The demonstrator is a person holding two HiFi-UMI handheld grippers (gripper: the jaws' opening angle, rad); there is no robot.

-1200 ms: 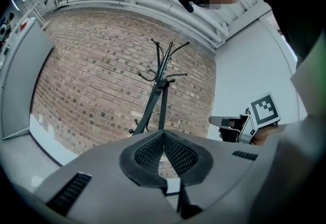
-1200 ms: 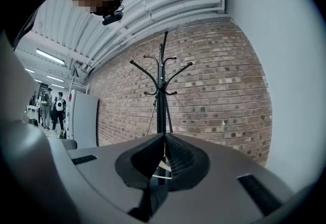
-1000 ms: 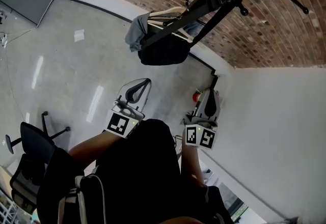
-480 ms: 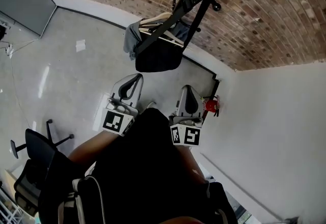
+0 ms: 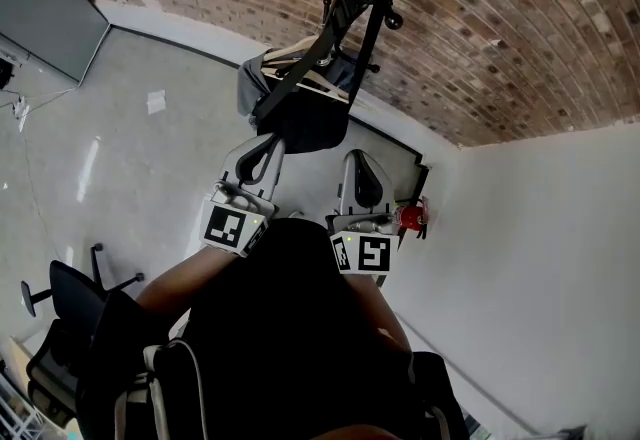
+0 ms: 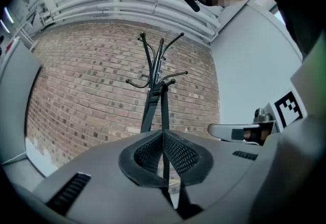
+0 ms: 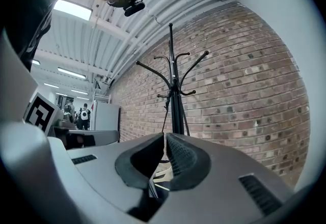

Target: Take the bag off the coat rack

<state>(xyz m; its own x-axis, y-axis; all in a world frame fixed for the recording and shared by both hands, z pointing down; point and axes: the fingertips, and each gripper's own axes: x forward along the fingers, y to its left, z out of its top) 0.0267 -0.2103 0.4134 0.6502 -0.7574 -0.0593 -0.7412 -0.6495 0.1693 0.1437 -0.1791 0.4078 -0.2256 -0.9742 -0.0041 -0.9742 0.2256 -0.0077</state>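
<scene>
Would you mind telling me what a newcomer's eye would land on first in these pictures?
The black coat rack against the red brick wall stands out first, with a dark bag hanging from it. Next come the left claw and the right claw, both shut and empty, side by side in front of the person and pointing towards the rack.
</scene>
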